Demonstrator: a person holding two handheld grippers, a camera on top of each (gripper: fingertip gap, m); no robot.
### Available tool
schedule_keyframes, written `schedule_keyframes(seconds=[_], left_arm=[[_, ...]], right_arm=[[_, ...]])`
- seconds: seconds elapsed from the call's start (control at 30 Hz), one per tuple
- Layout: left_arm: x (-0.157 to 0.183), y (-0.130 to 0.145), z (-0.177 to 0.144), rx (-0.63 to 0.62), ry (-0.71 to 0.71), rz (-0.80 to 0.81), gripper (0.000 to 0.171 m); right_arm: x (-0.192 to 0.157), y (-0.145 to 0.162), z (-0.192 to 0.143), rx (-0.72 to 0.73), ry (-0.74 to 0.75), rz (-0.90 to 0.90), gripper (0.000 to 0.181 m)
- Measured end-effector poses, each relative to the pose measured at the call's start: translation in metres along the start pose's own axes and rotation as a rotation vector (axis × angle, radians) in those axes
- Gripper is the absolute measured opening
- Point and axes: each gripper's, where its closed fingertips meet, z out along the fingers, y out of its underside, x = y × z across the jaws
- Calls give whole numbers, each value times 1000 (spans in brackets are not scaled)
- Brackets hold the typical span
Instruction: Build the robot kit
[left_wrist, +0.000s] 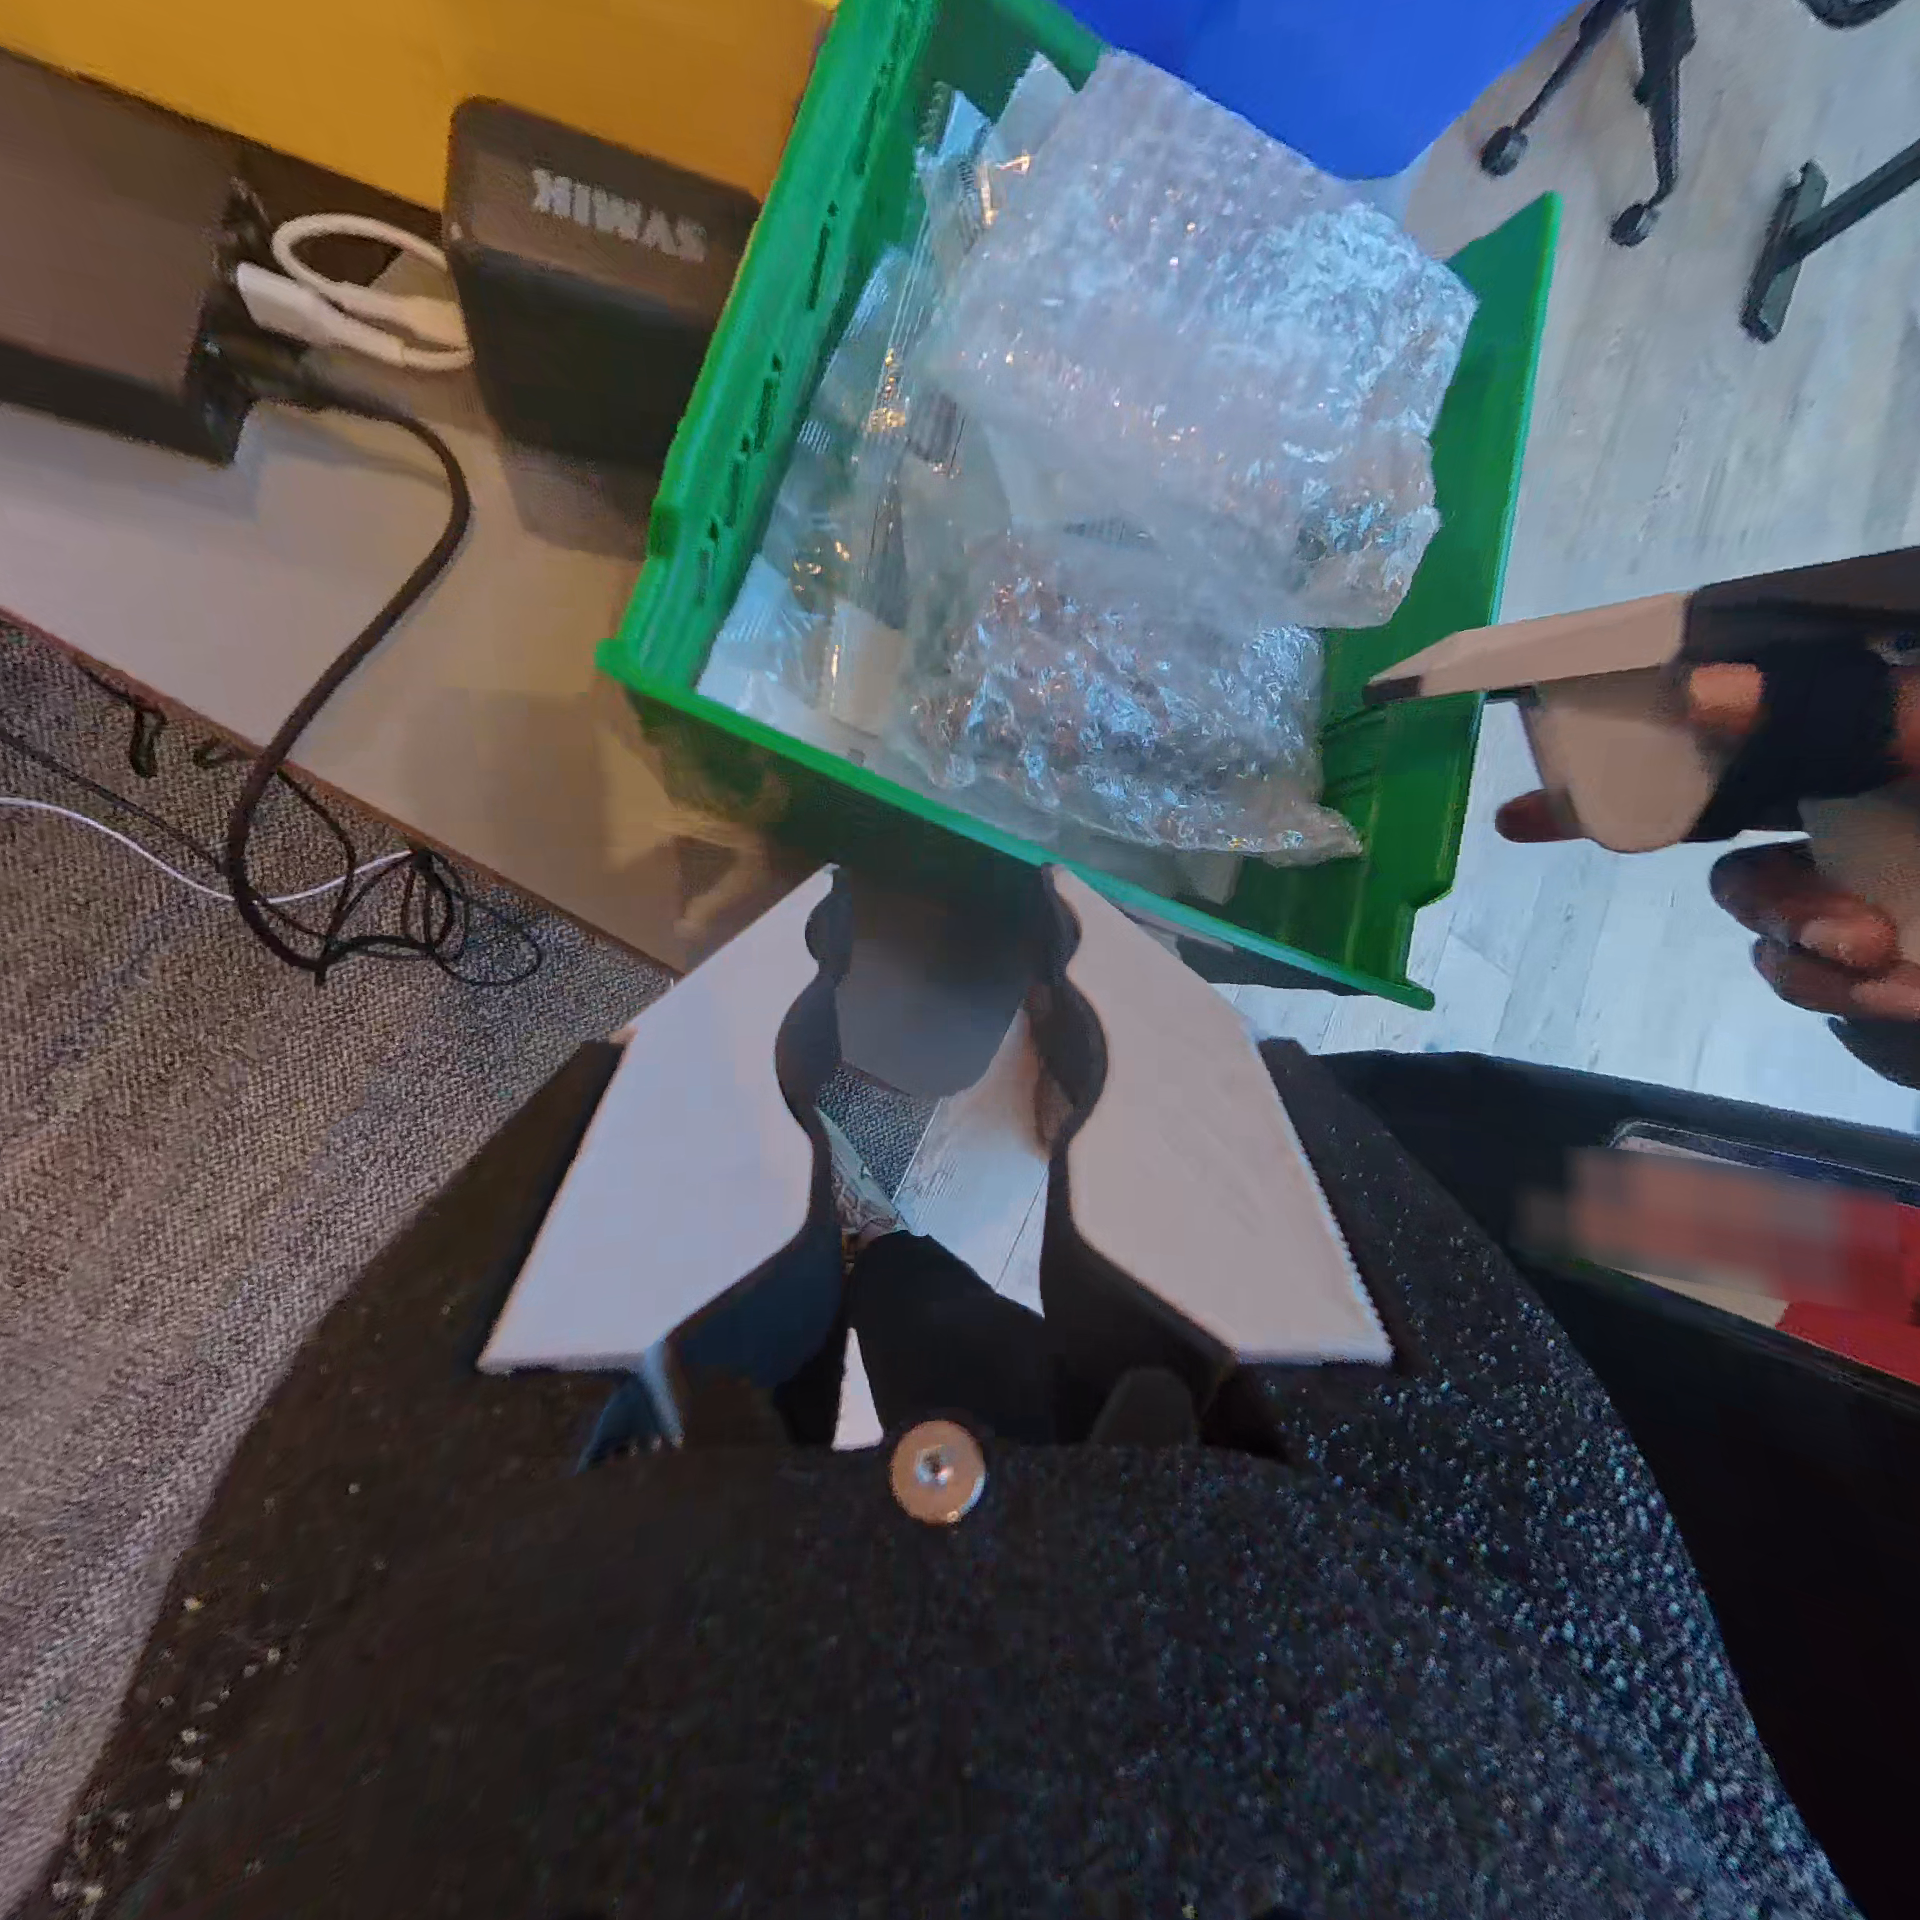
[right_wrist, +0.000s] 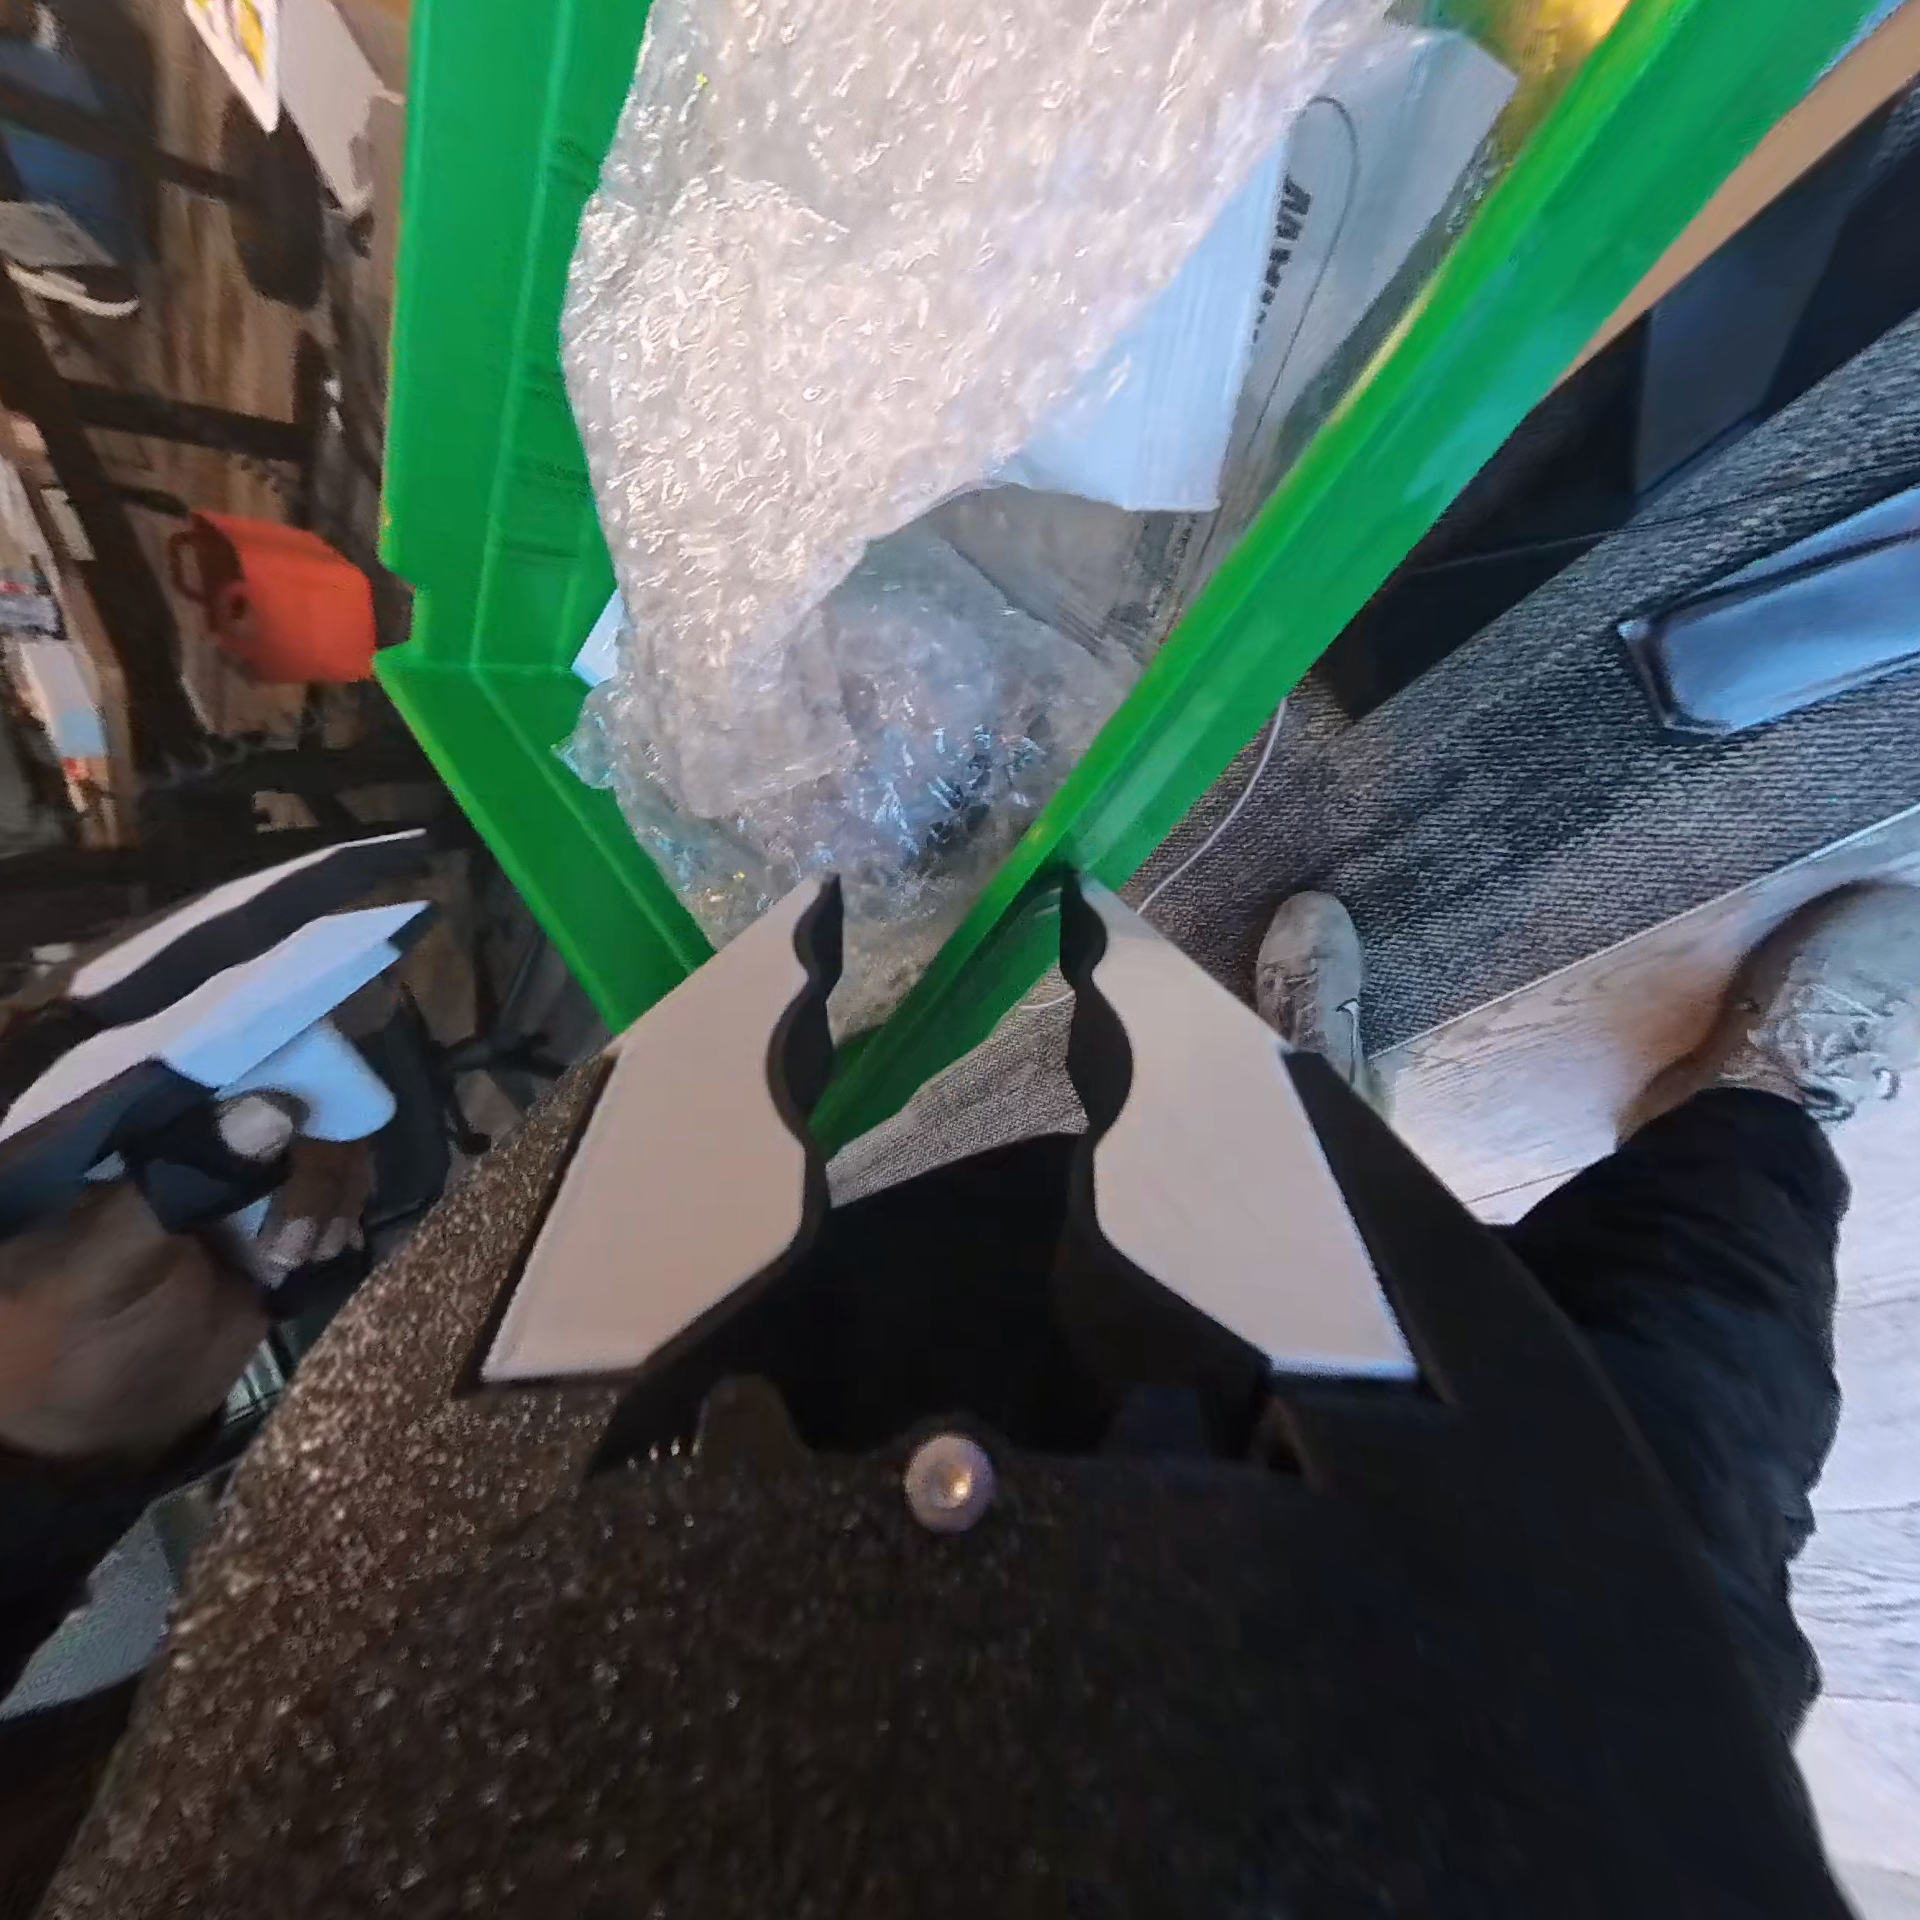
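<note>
Green crate (left_wrist: 717, 436), tilted, packed with bubble wrap (left_wrist: 1174, 436) and clear bags. Near rim at the left gripper (left_wrist: 940, 883), just beyond its tips; jaws apart by a moderate gap, nothing clamped between them, contact with the rim unclear through blur. Right gripper (left_wrist: 1382, 691) reaching over the crate's right wall in the left wrist view, tips down inside beside the wrap, held by a hand (left_wrist: 1829, 914).

Right wrist view: right gripper (right_wrist: 951, 894) straddling the crate's long side wall (right_wrist: 1247, 623), one finger inside by the wrap (right_wrist: 831, 364), the other outside; jaws parted, wall in the gap but not visibly pinched. White flat packet (right_wrist: 1174, 343) under the wrap, against that wall. Left gripper (right_wrist: 400, 925) at the left edge, near the crate's corner, its opening not readable from this angle.

Around the crate: black box (left_wrist: 592, 291) and cables (left_wrist: 343, 665) on the floor by the crate's left side, grey carpet (left_wrist: 156, 1091) nearer, pale wood floor (left_wrist: 1683, 416) to the right. Shoe (right_wrist: 1309, 977) on the carpet below the right gripper. Orange object (right_wrist: 291, 613) on dark shelving beyond the crate.
</note>
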Motion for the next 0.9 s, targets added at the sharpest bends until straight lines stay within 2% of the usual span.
schedule_keyframes(seconds=[0.03,0.17,0.3,0.4,0.5,0.77,0.9], left_arm=[[-3,1,1,6,-5,-15,35],[-9,6,13,-7,16,-83,44],[-8,0,24,-27,66,-61,45],[-15,-7,26,-45,73,-42,45],[-19,-10,27,-64,81,-29,46],[-16,-14,27,-66,70,-23,33],[-22,-19,23,-41,25,-72,35]], right_arm=[[0,0,-3,-3,-16,-13,48],[2,-3,-15,14,-33,-60,47],[-2,-2,-4,-20,-4,-105,42],[1,-6,2,-18,57,-125,31],[-1,-5,4,-20,71,-147,31],[-8,-4,6,-63,37,-248,41],[-14,-2,10,-91,4,-340,41]])
